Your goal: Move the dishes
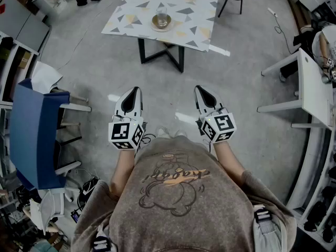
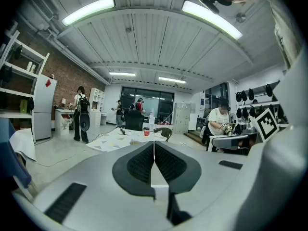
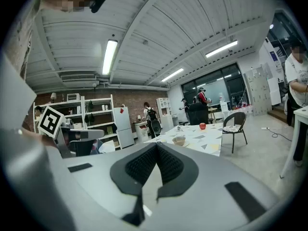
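1. Standing well back from the patterned table [image 1: 202, 33], I hold my left gripper [image 1: 135, 91] and right gripper [image 1: 200, 90] before my chest, both pressed together and empty, since nothing is within reach
2. The bowl [image 1: 161, 21] waits near the table's front edge, untouched

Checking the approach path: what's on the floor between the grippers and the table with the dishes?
Bare grey floor, per the head view: nothing lies between the left gripper, the right gripper and the table. Both jaws are shut, empty.
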`<state>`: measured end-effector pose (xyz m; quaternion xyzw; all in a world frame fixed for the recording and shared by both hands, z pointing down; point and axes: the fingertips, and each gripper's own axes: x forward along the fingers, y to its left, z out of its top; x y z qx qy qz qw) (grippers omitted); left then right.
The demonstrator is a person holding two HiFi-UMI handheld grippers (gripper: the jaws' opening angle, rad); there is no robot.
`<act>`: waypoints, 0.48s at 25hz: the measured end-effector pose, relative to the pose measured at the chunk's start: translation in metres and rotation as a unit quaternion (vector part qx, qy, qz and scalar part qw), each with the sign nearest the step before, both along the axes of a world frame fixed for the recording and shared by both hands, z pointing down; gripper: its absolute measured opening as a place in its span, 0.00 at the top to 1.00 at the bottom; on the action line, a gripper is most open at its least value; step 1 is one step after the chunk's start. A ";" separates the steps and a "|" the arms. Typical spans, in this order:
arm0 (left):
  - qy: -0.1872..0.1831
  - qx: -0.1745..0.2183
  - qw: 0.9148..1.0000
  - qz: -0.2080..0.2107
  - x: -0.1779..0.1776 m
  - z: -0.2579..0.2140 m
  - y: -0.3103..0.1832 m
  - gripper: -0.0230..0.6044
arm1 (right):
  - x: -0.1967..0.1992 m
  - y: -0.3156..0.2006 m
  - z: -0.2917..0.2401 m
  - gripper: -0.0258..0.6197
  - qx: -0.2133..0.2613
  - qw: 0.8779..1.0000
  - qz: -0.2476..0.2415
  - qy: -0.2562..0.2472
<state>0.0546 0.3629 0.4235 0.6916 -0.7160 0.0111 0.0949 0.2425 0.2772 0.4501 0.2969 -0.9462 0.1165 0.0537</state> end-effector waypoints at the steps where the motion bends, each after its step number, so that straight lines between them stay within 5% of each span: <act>1: -0.001 0.000 1.000 0.002 -0.001 0.000 -0.001 0.93 | -0.002 0.000 0.000 0.96 0.000 1.000 0.001 -0.002; 12: -0.015 -0.009 1.000 0.025 -0.030 0.009 -0.009 0.93 | -0.033 0.003 0.011 0.96 -0.008 1.000 0.012 -0.002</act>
